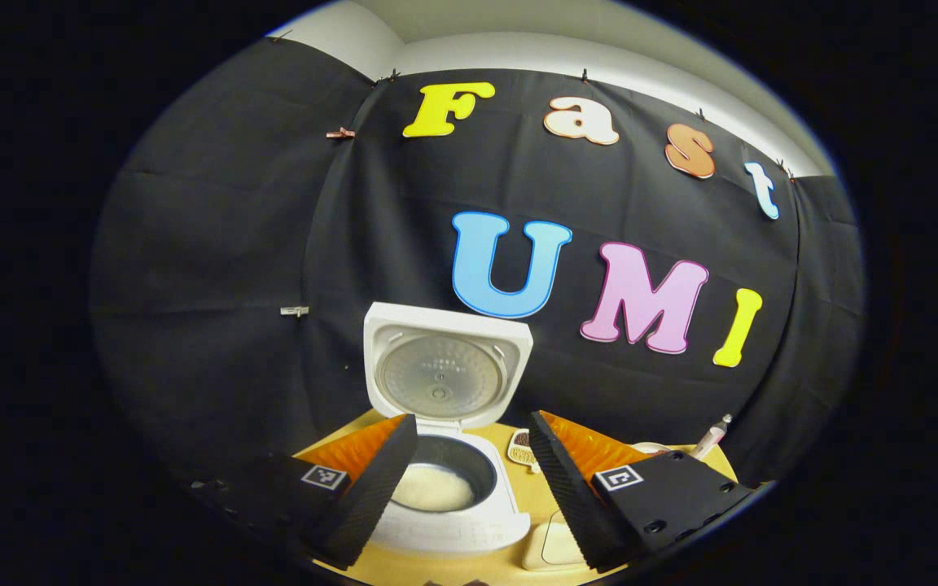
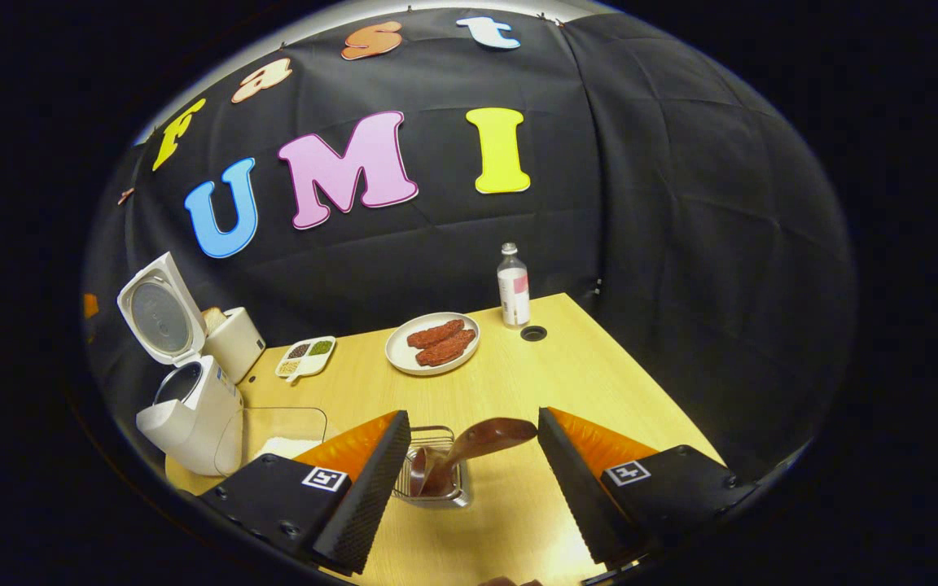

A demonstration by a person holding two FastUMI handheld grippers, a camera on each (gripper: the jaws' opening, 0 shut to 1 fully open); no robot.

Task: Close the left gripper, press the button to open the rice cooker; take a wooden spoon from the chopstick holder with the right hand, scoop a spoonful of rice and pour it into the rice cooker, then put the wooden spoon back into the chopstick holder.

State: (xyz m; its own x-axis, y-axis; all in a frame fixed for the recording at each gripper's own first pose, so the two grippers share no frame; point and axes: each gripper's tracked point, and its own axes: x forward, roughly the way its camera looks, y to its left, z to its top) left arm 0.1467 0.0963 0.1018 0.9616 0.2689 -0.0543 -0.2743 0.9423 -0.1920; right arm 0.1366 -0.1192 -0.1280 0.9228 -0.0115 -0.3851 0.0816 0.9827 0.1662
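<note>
- Your rice cooker [image 1: 449, 480] stood with its lid [image 1: 446, 366] already up and rice pale in the bottom of the inner pot; your left gripper [image 1: 469, 480] hung just before it, jaws apart and holding nothing.
- Your right gripper [image 2: 469, 472] was poised over the chopstick holder [image 2: 432, 476], fingers spread wide on either side of the wooden spoon [image 2: 477, 443], neither one touching it. The spoon leaned in the holder with its bowl end tipped up toward the right finger.
- Whether rice had already been poured could not be told from this moment alone, so the spoon was either about to be taken or had just been put back.
- If you were about to take it, the risk was the lean: closing on a tilted, rounded end could have let it twist or slip out.
- A crooked lift could have dragged the light wire holder along or tipped it, as it stood close to the table's [image 2: 591, 382] near edge.
- The clear rice container [image 2: 278, 435] sat just beside the cooker, so a wide swing with a loaded spoon could have clipped its wall and spilled grains.
</note>
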